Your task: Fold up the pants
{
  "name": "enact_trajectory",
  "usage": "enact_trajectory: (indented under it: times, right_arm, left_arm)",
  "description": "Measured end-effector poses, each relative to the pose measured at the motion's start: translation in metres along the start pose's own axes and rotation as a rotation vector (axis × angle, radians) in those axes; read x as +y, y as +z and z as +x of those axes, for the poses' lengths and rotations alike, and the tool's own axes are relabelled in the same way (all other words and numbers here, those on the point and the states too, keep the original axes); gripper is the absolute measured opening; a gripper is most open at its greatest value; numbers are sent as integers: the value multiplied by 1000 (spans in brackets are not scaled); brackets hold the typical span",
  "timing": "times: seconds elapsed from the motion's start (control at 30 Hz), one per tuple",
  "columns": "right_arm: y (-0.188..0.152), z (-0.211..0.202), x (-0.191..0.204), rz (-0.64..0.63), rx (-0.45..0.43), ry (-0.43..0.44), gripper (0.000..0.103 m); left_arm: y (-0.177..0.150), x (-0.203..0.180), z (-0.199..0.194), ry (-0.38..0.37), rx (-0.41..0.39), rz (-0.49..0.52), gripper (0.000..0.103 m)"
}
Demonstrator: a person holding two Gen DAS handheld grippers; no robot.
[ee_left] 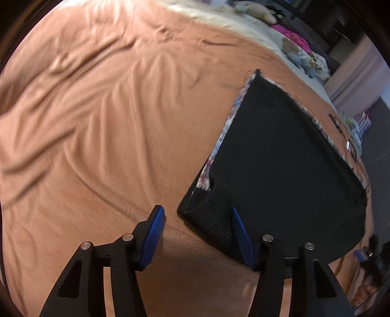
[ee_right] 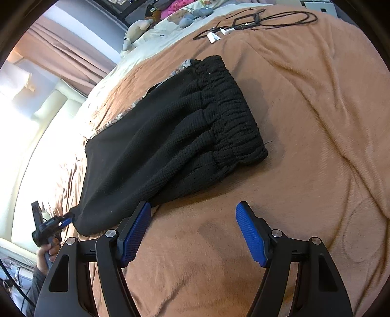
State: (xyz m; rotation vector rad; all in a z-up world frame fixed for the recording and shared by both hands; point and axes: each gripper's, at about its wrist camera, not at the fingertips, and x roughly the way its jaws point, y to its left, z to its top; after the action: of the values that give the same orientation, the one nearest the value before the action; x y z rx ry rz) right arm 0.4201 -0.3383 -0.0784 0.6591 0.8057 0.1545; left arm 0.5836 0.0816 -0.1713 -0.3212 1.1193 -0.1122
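Note:
The black knit pants [ee_right: 170,143] lie folded on the orange blanket [ee_right: 304,122], elastic waistband [ee_right: 231,109] toward the right. A patterned fabric edge [ee_left: 229,122] peeks out beneath them. In the left wrist view the pants [ee_left: 280,158] fill the right side, and my left gripper [ee_left: 197,217] is open with a pants corner [ee_left: 209,219] lying between its blue pads, against the right pad [ee_left: 240,234]. My right gripper [ee_right: 192,222] is open and empty over the blanket, its left pad [ee_right: 136,231] beside the near edge of the pants. The left gripper also shows in the right wrist view [ee_right: 56,224].
Black cables [ee_right: 256,20] with white tags lie on the blanket's far side. Stuffed toys [ee_right: 185,17] and pink fabric sit on a cream sheet [ee_right: 146,41] at the head of the bed. Curtains [ee_right: 61,48] and a bright window are to the left.

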Motion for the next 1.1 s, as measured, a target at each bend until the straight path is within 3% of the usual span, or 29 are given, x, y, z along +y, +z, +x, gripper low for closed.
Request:
enact_trajectory:
  times: [0.2, 0.33, 0.53, 0.57, 0.63, 0.7, 0.8, 1.1]
  right_arm:
    - [0, 3, -15, 52, 6, 30, 71]
    - [1, 3, -19, 79, 0, 58, 71]
    - [1, 14, -22, 135, -24, 75, 71]
    - [2, 15, -24, 141, -33, 73, 68]
    - [3, 17, -25, 155, -46, 63, 61]
    - [3, 19, -29, 190, -58, 52, 36]
    - [2, 24, -38, 245, -46, 88, 16]
    - [0, -8, -23, 188, -93, 77, 7]
  left_arm:
    - [-5, 11, 6, -59, 5, -93, 59]
    - [-6, 11, 9, -83, 9, -135, 46]
    - [-7, 11, 13, -83, -26, -177, 45]
    - [-6, 11, 13, -84, -32, -180, 43]
    - [-6, 13, 13, -84, -37, -193, 19]
    - [-6, 15, 12, -109, -51, -223, 14]
    - [-9, 10, 5, -95, -74, -218, 12]
    - [-7, 2, -39, -125, -136, -221, 11]
